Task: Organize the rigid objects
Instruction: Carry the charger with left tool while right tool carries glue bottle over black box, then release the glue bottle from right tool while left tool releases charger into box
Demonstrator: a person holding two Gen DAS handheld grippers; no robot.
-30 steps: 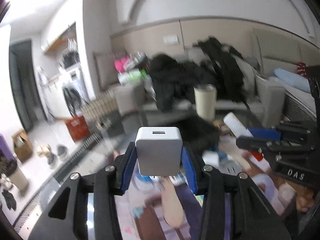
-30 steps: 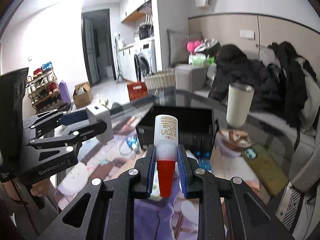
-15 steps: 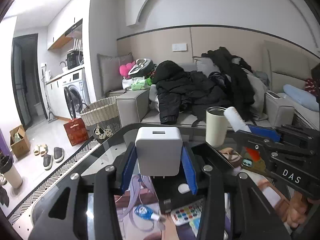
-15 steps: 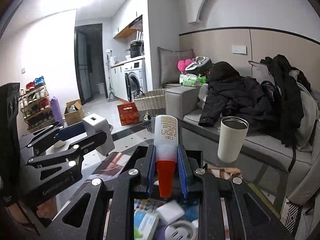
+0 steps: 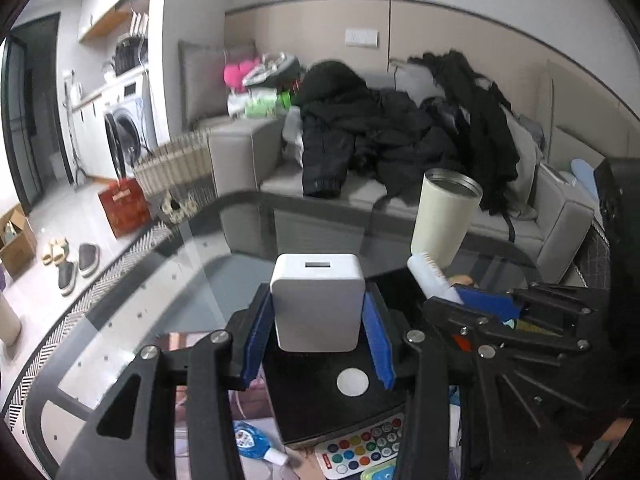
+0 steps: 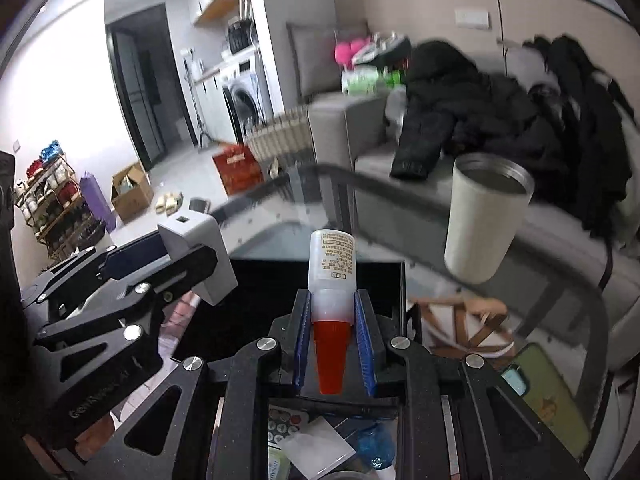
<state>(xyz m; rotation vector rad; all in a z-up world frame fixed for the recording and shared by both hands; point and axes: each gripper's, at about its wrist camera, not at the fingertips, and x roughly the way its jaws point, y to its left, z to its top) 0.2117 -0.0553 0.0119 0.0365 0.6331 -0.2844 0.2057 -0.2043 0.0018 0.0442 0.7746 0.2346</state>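
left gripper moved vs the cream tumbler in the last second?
Yes. The left gripper, shut on the white charger, has advanced toward the cream tumbler, which now looms larger; the black box now lies under it.

Grey sofa [image 5: 248,148] against beige panelled wall [image 5: 460,40], piled with black coats [image 5: 372,120]. Washing machine [image 5: 120,136] in alcove at left, dark doorway [image 6: 140,92] beyond. Pale tiled floor [image 5: 44,216] with slippers [image 5: 56,248], cardboard box [image 6: 132,190], shoe rack [image 6: 52,196]. Glass-topped table [image 5: 132,304] in the foreground.

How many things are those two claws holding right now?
2: a white charger block in the left gripper, and a red-capped small bottle in the right gripper.
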